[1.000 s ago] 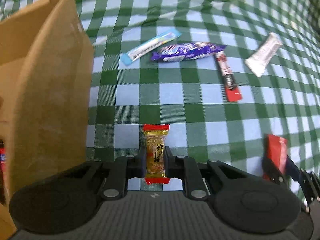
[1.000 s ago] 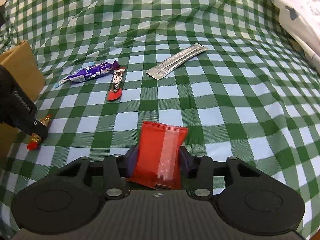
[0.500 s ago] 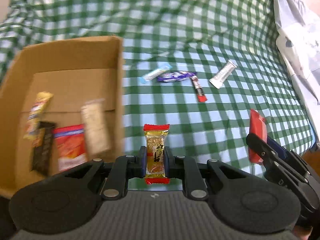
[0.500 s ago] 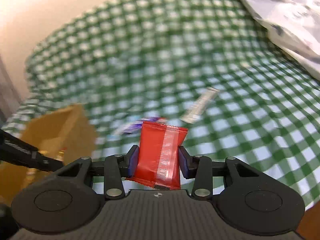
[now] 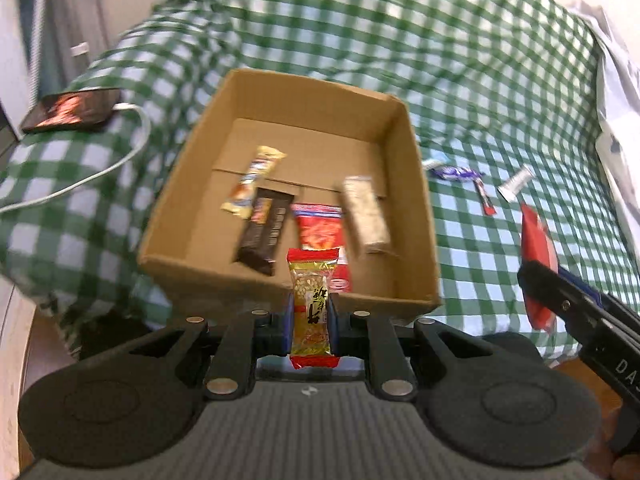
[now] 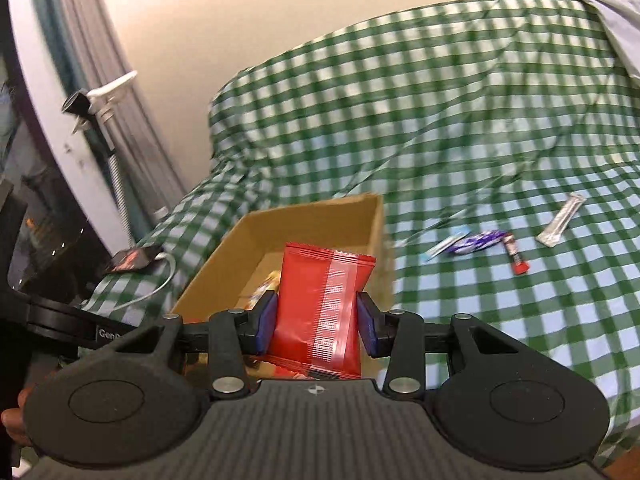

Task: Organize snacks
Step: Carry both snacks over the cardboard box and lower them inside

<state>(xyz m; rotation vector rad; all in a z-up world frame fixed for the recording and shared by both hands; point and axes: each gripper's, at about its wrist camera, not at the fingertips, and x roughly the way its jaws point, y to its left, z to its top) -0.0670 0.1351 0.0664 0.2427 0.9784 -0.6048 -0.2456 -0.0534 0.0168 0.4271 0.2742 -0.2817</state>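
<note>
My left gripper (image 5: 311, 320) is shut on a small gold nut bar with red ends (image 5: 312, 300), held above the near wall of the open cardboard box (image 5: 414, 200). Several snacks lie in the box, among them a dark bar (image 5: 266, 232) and a red packet (image 5: 320, 230). My right gripper (image 6: 316, 328) is shut on a red foil packet (image 6: 322, 300), raised in front of the box (image 6: 320, 216). It shows at the right of the left wrist view as a black gripper (image 5: 552, 276) with the red packet (image 5: 538, 240).
A purple wrapper (image 6: 478, 242), a blue-white stick (image 6: 446, 246), a red stick (image 6: 516, 258) and a silver sachet (image 6: 560, 220) lie on the green checked cloth (image 6: 480, 320) right of the box. A phone on a white cable (image 5: 72, 110) lies left of the box.
Both grippers have risen from the cloth and swung left toward the box, each keeping its snack. The box's inside has come into view.
</note>
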